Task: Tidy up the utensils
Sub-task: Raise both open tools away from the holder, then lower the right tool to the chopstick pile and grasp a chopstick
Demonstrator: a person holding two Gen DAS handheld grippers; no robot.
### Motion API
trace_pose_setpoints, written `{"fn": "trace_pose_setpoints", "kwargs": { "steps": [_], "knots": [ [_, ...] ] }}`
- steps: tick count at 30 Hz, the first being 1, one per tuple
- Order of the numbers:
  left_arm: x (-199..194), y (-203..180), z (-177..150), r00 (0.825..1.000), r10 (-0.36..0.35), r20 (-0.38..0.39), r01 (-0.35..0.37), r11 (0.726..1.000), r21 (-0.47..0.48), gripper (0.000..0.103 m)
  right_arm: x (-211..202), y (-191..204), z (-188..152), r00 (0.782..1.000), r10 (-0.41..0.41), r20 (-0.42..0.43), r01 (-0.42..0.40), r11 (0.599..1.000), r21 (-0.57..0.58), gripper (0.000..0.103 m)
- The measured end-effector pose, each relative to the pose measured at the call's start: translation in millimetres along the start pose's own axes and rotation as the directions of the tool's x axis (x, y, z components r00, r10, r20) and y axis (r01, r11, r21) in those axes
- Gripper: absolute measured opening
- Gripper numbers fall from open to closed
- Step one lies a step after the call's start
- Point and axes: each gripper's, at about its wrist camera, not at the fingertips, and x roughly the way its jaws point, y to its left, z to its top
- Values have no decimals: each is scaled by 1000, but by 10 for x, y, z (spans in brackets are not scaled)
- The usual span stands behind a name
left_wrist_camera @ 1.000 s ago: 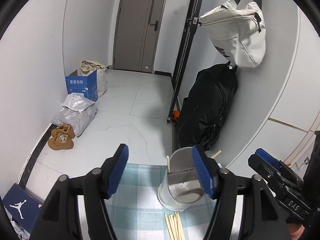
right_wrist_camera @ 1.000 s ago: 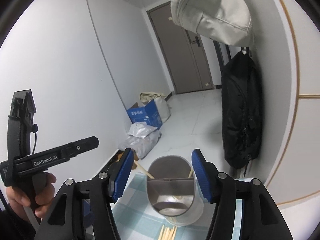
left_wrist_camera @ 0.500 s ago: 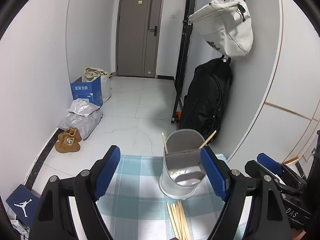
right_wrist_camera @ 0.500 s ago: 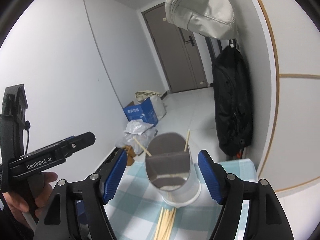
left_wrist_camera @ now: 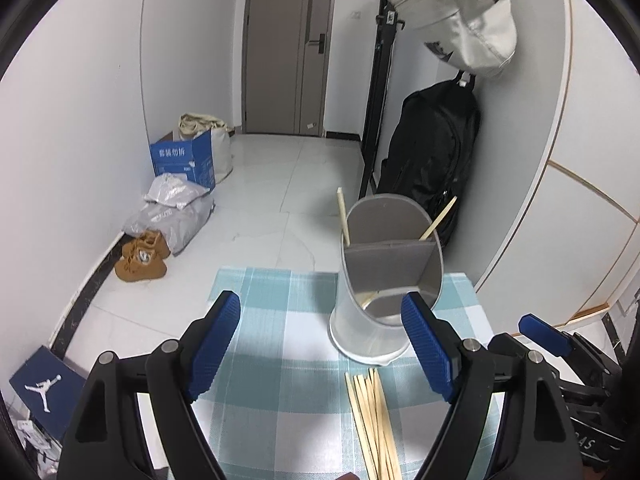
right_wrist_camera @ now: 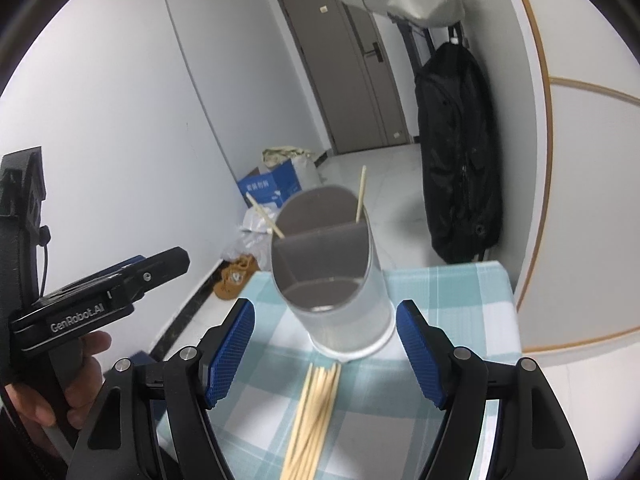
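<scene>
A grey utensil holder [left_wrist_camera: 390,276] [right_wrist_camera: 332,280] with a divider stands on a teal checked tablecloth [left_wrist_camera: 280,320] [right_wrist_camera: 448,300]. Two wooden chopsticks [left_wrist_camera: 343,216] [right_wrist_camera: 361,194] lean in its far compartment. A bundle of several loose chopsticks [left_wrist_camera: 374,420] [right_wrist_camera: 314,412] lies on the cloth just in front of the holder. My left gripper [left_wrist_camera: 322,350] is open, above the cloth left of the bundle, with nothing between its blue pads. My right gripper [right_wrist_camera: 326,354] is open over the bundle's far end, its pads apart from the holder.
The table's far edge drops to a white tiled floor with a blue box [left_wrist_camera: 184,162], grey bags [left_wrist_camera: 172,208] and brown shoes [left_wrist_camera: 142,256]. A black bag [left_wrist_camera: 432,160] and a white bag [left_wrist_camera: 460,20] hang on the right wall. A hand [right_wrist_camera: 76,376] holds the left gripper.
Both grippers have sunk toward the table and their jaws stand wider. The holder and more of the loose chopsticks have come into view lower and closer.
</scene>
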Motion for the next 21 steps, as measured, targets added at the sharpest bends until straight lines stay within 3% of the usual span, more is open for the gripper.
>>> {"fn": "trace_pose_setpoints", "kwargs": {
  "steps": [6,13,16,21],
  "knots": [
    [228,65,-158,998,-1,-66,-1,1000,-23,79,132,-78,-139,998,-9,-67,11,999,38,72],
    [475,209,-288,986,-6,-169,-1,999,-39,79,339,-90,-306,986,-5,-166,12,999,40,58],
    [540,261,-294,978,-5,-208,-9,998,-63,79,525,-100,-399,972,2,-233,11,999,52,50],
    [681,423,-303,963,10,-269,-41,993,-111,79,859,-121,-487,942,29,-334,5,995,101,45]
  ]
}}
